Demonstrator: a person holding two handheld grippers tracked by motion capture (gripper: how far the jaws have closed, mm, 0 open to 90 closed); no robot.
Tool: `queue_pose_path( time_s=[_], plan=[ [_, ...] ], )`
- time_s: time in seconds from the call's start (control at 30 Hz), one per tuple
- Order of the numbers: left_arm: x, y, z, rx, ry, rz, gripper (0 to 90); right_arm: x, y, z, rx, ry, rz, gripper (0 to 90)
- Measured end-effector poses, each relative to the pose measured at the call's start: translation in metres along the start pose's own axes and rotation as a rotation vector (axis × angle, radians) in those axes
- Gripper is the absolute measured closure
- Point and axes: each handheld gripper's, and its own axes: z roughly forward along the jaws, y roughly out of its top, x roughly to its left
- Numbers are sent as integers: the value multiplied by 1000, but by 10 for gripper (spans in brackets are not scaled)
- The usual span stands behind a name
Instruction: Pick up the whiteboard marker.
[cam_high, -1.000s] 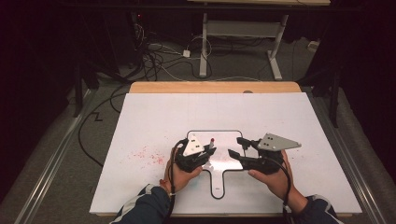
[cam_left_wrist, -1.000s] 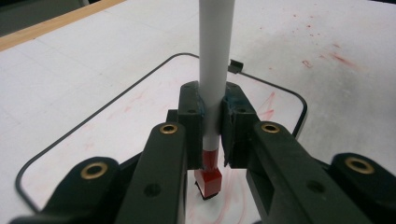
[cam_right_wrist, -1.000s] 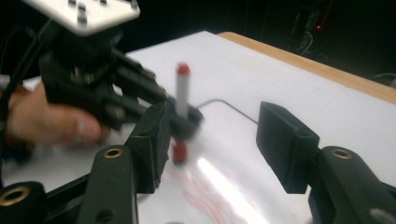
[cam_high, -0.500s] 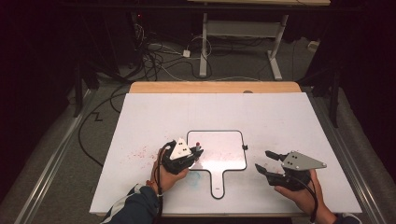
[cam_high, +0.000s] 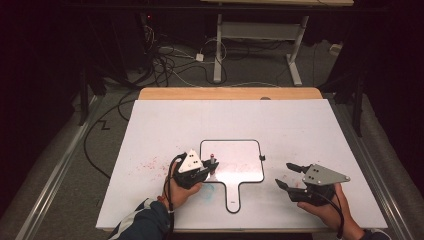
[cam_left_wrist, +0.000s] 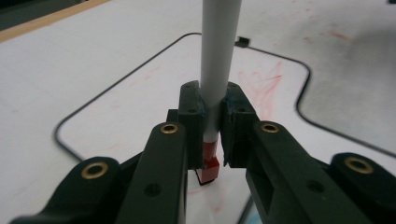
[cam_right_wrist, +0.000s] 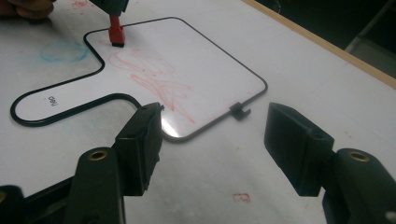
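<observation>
A small paddle-shaped whiteboard (cam_high: 235, 152) with a black rim lies flat on the white table, its handle toward me. Red scribbles (cam_right_wrist: 154, 79) cover its face. My left gripper (cam_high: 211, 168) is at the board's left corner, shut on a grey marker (cam_left_wrist: 219, 42) held upright. The marker's red end (cam_right_wrist: 116, 35) touches the board. My right gripper (cam_high: 285, 175) hovers low over the table right of the board. Its jaws have just been opening and stand wide apart with nothing between them, as the right gripper view (cam_right_wrist: 212, 126) shows.
A small black clip (cam_right_wrist: 239, 111) sits on the board's right edge. A blue smudge (cam_high: 207, 189) and red specks (cam_high: 150, 162) mark the table left of the handle. The wooden table edge (cam_high: 230, 93) runs along the far side, with cables and desk legs on the floor beyond.
My right gripper has pulled away from the board's right side, moving right and toward me, and its jaws have spread wider. The left gripper keeps its grip on the marker, nearly in place.
</observation>
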Motion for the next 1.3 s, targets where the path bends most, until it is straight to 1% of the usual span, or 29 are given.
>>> queue_pose_path(
  time_s=[0.07,0.1,0.13,0.17,0.2,0.37,0.4,0.43,0.47,0.5,0.57,0.6,0.63,0.7,0.73,0.77,0.83,0.9,0.97,1.0,1.03,1.07,1.1,1.17,1.2,1.23,1.27,1.3],
  plan=[
    [-5,1,2,-5,-19,9,788,1,0,1,-2,4,-4,375],
    [-10,1,3,-7,-45,15,788,0,0,1,-3,4,-4,374],
    [-12,1,2,-2,-50,34,788,0,0,1,-4,10,-2,373],
    [-13,1,1,7,-45,56,788,-1,-1,1,-5,14,3,373],
    [-12,1,-1,10,-42,66,788,-1,-1,1,-3,10,6,373],
    [6,-7,-15,22,57,62,788,0,-2,2,9,0,-12,372],
    [9,-9,-18,24,68,57,788,0,-3,2,13,-4,-17,372],
    [9,-9,-18,24,68,57,788,1,-3,2,16,-6,-25,372],
    [12,-11,-21,24,72,41,788,1,-3,2,19,-5,-30,371],
    [13,-12,-23,19,70,23,788,1,-2,2,22,-6,-32,370],
    [13,-12,-22,16,62,3,788,2,-2,2,24,-7,-32,369],
    [6,-10,-17,9,40,8,788,2,-2,3,26,-6,-32,369],
    [2,-9,-14,11,28,19,788,2,-1,3,27,-5,-35,369],
    [-5,-6,-8,11,-7,21,788,3,-1,4,29,0,-33,367],
    [-5,-6,-8,11,-7,21,788,3,-1,5,29,5,-33,366],
    [-12,-3,-4,16,-20,42,788,3,-1,5,30,6,-35,366],
    [-13,-2,-4,19,-25,48,788,3,-1,6,34,7,-28,365],
    [-10,-2,-5,25,-24,52,788,2,-2,6,36,9,-29,365],
    [-4,-4,-9,34,8,51,788,2,-3,6,40,1,-34,363],
    [3,-7,-16,42,41,37,788,2,-3,5,42,-2,-36,363],
    [7,-8,-19,42,47,22,788,2,-3,5,44,-6,-35,361],
    [7,-8,-19,42,47,22,788,1,-3,5,42,-7,-32,358],
    [8,-10,-21,41,48,8,788,1,-3,4,42,-9,-29,356],
    [5,-10,-21,38,43,1,788,1,-3,4,40,-9,-34,356],
    [-2,-9,-18,38,19,19,788,1,-3,4,38,-11,-32,355],
    [-2,-9,-18,38,19,19,788,1,-2,4,38,-12,-32,354],
    [-8,-6,-12,36,-2,34,788,1,-2,4,38,-13,-32,353],
    [-8,-6,-12,36,-2,34,788,1,-2,4,38,-13,-32,353]
  ],
)
